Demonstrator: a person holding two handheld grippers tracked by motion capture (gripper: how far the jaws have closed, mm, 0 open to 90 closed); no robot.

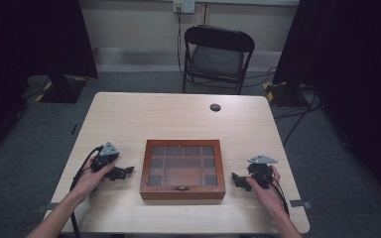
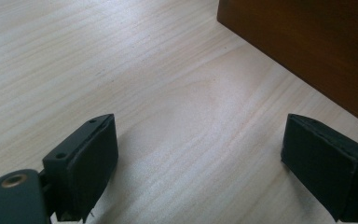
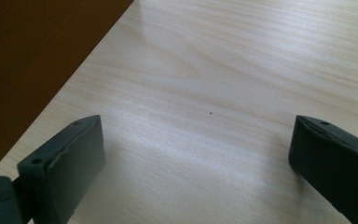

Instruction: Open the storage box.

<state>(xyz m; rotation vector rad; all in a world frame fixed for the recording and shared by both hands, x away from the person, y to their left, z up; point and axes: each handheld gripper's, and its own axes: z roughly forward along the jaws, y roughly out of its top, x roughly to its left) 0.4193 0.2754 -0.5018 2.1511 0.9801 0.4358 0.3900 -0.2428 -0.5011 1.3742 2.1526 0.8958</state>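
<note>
The left tongs (image 1: 124,172) rest low on the pale wooden worktop (image 1: 129,119), released, jaws spread wide with nothing but bare wood grain between them in the left gripper view. The right tongs (image 1: 239,181) sit the same way on the other side, jaws parted wide over bare worktop, gripping nothing. Each set aims inward at the box from its own side, near it but not touching.

Between them lies the wooden box (image 1: 182,192), reddish brown, shallow, with a glass-paned lid through which a grid of small compartments shows. A small metal clasp (image 1: 181,188) sits at the middle of its near wall, and the lid is down. Its long axis runs left to right across the worktop, the clasp side facing the person. In the left gripper view its dark brown side wall (image 2: 307,42) fills the upper right corner; in the right gripper view the wall (image 3: 32,60) fills the upper left.

The box stands in the middle of the near half of the worktop, a strip of open wood before it up to the near edge. Wide bare surface lies beyond it, up to a small dark round cap (image 1: 215,107) near the far edge. A black folding chair (image 1: 217,57) stands behind the worktop.
</note>
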